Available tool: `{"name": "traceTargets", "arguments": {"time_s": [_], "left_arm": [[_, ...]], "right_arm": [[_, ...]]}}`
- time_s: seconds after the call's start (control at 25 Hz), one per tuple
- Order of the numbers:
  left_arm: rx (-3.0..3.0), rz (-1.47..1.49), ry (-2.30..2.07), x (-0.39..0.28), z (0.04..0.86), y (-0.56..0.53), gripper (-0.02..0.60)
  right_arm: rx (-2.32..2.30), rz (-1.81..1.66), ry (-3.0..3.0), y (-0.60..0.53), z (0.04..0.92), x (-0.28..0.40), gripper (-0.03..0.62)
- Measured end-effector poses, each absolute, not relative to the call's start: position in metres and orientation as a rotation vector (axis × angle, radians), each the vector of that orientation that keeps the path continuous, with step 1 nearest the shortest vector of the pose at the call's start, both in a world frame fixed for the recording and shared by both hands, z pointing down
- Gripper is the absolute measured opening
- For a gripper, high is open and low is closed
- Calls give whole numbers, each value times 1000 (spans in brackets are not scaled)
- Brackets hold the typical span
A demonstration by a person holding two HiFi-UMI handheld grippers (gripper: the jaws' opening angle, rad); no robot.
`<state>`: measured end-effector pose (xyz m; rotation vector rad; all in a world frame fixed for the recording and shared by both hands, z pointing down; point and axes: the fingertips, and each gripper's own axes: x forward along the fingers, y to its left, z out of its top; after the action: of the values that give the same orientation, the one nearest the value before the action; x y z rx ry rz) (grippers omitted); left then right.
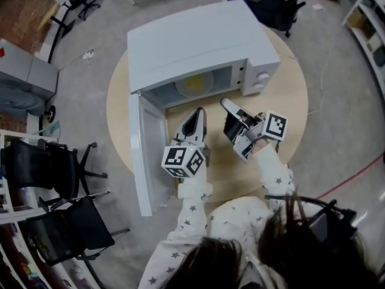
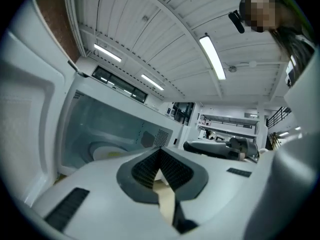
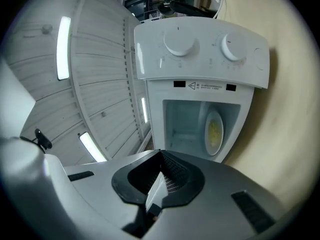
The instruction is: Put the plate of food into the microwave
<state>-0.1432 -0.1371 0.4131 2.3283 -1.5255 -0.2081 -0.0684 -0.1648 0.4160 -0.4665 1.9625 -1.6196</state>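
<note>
The white microwave stands on a round wooden table with its door swung open to the left. Inside it a white plate with yellow food lies on the turntable. The left gripper view shows the plate low in the cavity, and the right gripper view shows the plate too. My left gripper points at the opening from just in front, jaws shut and empty. My right gripper hovers beside it, nearer the control panel, also shut on nothing.
Black office chairs stand left of the table, and another chair is behind the microwave. Shelving lines the far right. A red cable runs across the floor. The open door juts past the table's left edge.
</note>
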Motion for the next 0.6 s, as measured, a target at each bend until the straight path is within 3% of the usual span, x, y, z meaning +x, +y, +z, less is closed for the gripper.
{"name": "traceTargets", "arguments": {"time_s": [0.16, 0.6], "left_arm": [[2365, -232, -1515, -113, 369, -103, -3], [2540, -223, -1385, -87, 306, -57, -3]], "right_arm": [[-338, -1616, 1895, -120, 373, -33, 6], [-119, -1568, 1922, -77, 310, -23, 6]]}}
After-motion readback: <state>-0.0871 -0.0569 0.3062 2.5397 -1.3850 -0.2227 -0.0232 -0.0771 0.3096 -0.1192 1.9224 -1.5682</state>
